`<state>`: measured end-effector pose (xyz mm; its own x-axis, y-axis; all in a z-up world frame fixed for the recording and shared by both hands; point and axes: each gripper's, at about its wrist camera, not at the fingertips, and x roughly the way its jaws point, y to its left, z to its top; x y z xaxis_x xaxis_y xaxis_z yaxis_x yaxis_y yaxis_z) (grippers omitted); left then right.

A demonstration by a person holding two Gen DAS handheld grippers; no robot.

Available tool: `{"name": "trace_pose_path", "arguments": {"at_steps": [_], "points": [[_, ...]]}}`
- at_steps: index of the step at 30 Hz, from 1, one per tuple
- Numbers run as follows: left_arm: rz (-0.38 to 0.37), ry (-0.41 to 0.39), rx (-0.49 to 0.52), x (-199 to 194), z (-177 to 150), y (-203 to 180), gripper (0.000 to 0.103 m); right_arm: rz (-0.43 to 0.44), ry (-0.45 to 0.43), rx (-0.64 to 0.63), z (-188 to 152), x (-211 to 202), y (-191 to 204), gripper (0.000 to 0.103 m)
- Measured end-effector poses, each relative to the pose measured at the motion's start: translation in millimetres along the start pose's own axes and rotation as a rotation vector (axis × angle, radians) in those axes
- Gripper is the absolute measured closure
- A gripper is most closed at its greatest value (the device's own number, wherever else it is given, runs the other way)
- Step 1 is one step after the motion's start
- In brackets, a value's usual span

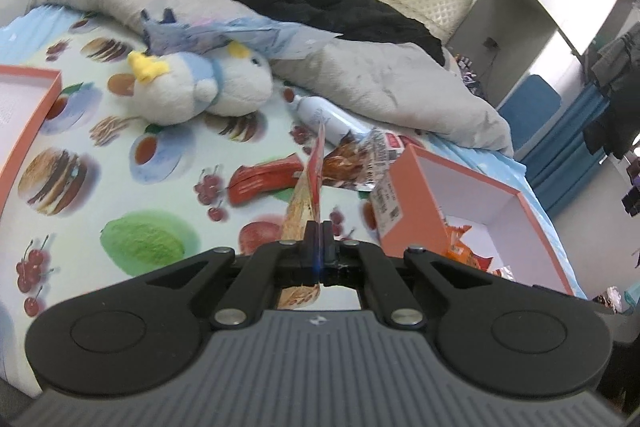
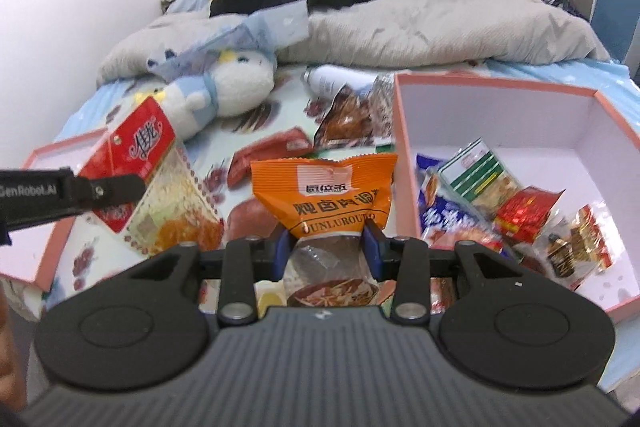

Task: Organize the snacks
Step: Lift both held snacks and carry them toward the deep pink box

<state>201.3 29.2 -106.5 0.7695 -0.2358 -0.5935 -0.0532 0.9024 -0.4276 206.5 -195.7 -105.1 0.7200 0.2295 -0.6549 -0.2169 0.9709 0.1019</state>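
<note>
Already both grippers hold snacks above the bed [image 2: 280,131]. The left gripper [image 1: 319,231] is clamped fully shut on the edge of a red-topped packet [image 2: 148,179], which juts forward from its fingers, left of the salmon box [image 2: 404,163]. The right gripper [image 2: 329,243], partly open, pinches an orange packet [image 2: 324,191] between blue pads, just left of that box's wall.

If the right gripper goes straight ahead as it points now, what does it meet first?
Probably the red packet lying on the bedsheet beyond the orange packet that the right gripper holds; depth is unclear.
</note>
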Motion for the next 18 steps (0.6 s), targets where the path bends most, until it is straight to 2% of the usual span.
{"name": "trace_pose_path", "arguments": {"at_steps": [9,18], "points": [[-0.063,-0.021,0.091,-11,37,-40,0.103,-0.012,-0.067,0.049,28,-22,-16,0.062],[-0.118,-0.075,0.113,-31,80,-87,0.103,-0.008,-0.159,0.035,65,-52,-29,0.062]]}}
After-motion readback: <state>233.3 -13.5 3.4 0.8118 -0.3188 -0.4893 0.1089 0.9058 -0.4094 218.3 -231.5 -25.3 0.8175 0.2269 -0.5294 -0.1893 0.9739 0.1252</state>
